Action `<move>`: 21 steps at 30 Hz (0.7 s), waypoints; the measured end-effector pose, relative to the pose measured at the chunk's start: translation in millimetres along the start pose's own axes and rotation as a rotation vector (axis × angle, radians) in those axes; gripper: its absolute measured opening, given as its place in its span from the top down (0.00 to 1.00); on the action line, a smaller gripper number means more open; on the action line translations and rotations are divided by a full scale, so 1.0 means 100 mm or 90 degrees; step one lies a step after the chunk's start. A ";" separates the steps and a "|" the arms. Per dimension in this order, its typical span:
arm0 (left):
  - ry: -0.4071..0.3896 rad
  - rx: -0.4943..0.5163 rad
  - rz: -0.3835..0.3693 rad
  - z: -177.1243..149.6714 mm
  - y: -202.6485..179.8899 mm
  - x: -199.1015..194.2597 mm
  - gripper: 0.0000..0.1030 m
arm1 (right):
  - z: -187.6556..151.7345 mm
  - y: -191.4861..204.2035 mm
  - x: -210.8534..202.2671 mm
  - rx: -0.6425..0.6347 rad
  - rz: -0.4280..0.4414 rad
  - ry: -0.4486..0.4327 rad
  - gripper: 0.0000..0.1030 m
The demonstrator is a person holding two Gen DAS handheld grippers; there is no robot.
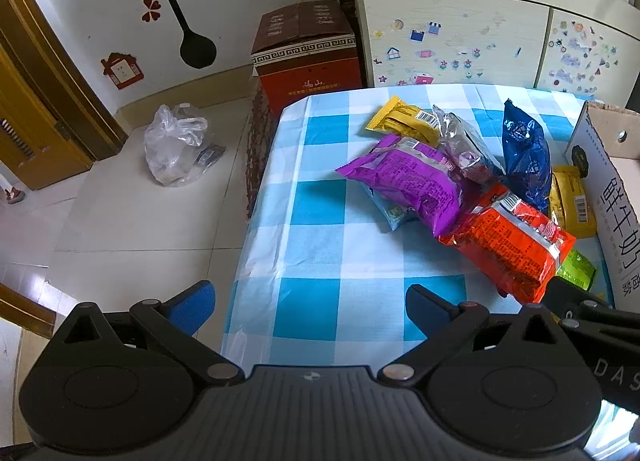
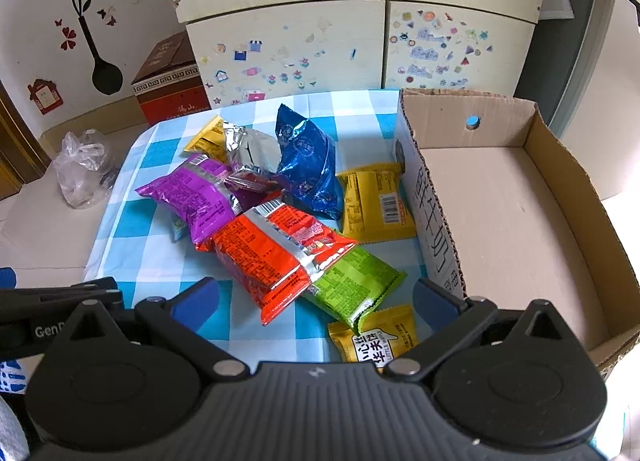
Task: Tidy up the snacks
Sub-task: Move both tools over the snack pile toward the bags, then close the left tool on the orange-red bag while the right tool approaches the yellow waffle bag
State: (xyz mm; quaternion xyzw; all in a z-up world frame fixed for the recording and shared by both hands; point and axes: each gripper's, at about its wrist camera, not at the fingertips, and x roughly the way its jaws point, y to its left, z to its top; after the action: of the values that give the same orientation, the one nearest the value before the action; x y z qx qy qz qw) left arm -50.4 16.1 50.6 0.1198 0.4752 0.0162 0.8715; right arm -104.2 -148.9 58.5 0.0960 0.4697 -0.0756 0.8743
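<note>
Checked tablecloth (image 2: 316, 109): three yellow packets (image 2: 374, 201), one cardboard box (image 2: 516, 197).

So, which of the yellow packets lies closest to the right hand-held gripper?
The small yellow packet with Chinese letters, partly under the green packet, just before the right hand-held gripper.

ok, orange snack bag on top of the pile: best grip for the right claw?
Likely the near short end of the orange bag, approached from above by the right claw. It lies flat atop the green packet, with that end unobstructed.
</note>
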 end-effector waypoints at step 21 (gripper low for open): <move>0.009 -0.082 -0.162 0.08 0.05 0.05 0.00 | -0.47 -0.16 -0.39 -0.102 0.099 -0.075 0.01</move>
State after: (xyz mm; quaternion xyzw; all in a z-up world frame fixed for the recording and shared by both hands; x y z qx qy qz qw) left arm -40.3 20.4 51.4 0.0024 0.4909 -0.0631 0.8689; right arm -167.4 -151.9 64.0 0.0572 0.4134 0.0248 0.9084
